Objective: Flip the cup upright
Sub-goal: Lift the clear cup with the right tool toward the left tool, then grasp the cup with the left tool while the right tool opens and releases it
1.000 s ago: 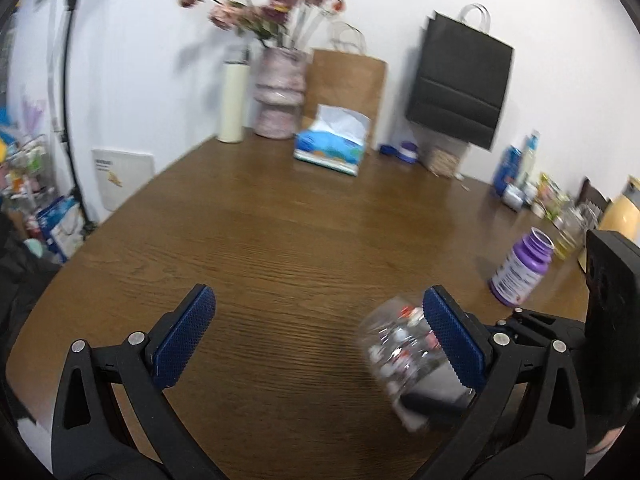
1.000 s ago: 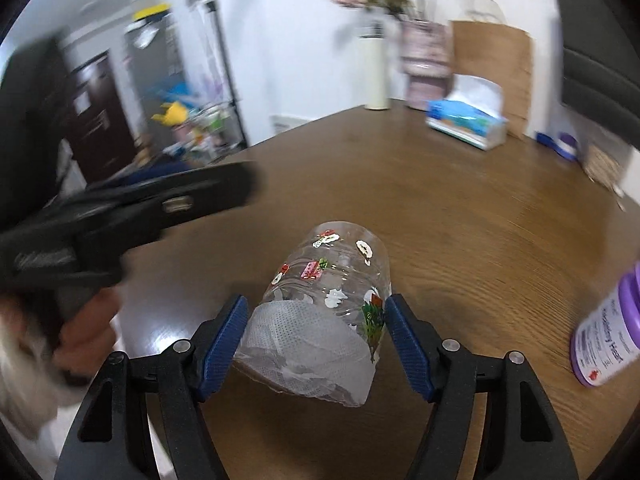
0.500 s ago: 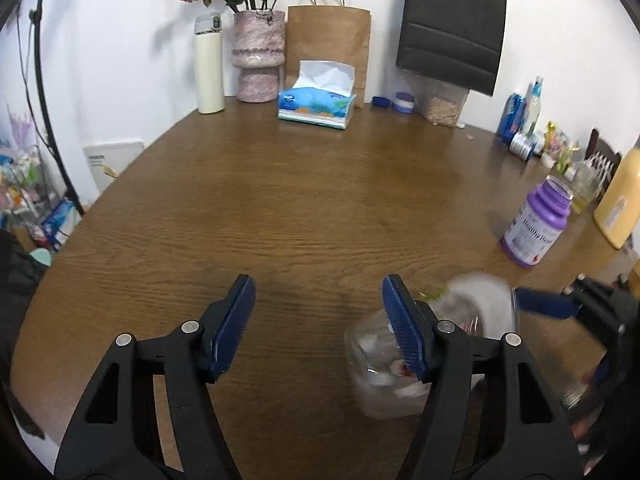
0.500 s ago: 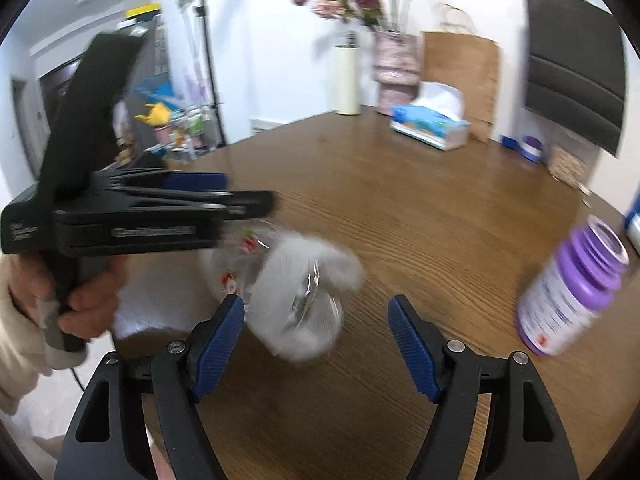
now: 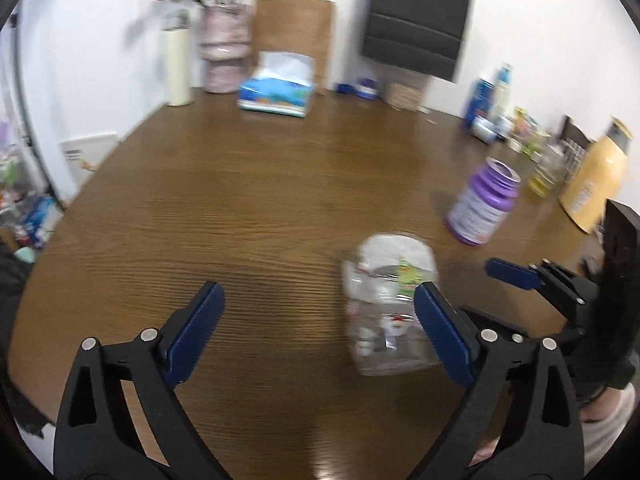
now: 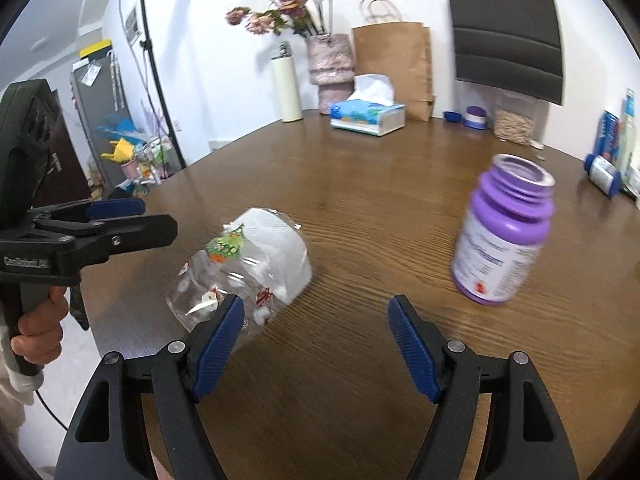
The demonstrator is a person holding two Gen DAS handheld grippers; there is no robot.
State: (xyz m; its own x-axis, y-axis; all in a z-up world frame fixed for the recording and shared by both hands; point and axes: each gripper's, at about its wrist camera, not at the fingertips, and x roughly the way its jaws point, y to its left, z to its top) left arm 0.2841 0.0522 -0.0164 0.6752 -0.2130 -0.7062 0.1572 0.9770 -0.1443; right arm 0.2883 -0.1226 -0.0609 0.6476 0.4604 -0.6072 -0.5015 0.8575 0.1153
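Observation:
A clear plastic cup (image 6: pixel 244 270) with Christmas stickers and white tissue inside lies on its side on the brown table (image 6: pixel 380 208). In the left wrist view the cup (image 5: pixel 390 300) is blurred, just beyond my left gripper's right finger. My left gripper (image 5: pixel 320 334) is open and empty, with the cup to its right. My right gripper (image 6: pixel 316 346) is open and empty; its left finger overlaps the cup's near end in view. The left gripper also shows at the left of the right wrist view (image 6: pixel 116 220).
A purple bottle (image 6: pixel 502 240) without a cap stands right of the cup. A tissue box (image 6: pixel 368 114), vase of flowers (image 6: pixel 330 68), cream flask (image 6: pixel 286 86) and paper bags line the far edge. Several bottles and an orange jug (image 5: pixel 596 184) crowd the right side.
The cup was held in my right gripper, then let go; it now lies free on the table. My right gripper has opened and drawn back. The left gripper has shifted beside the cup.

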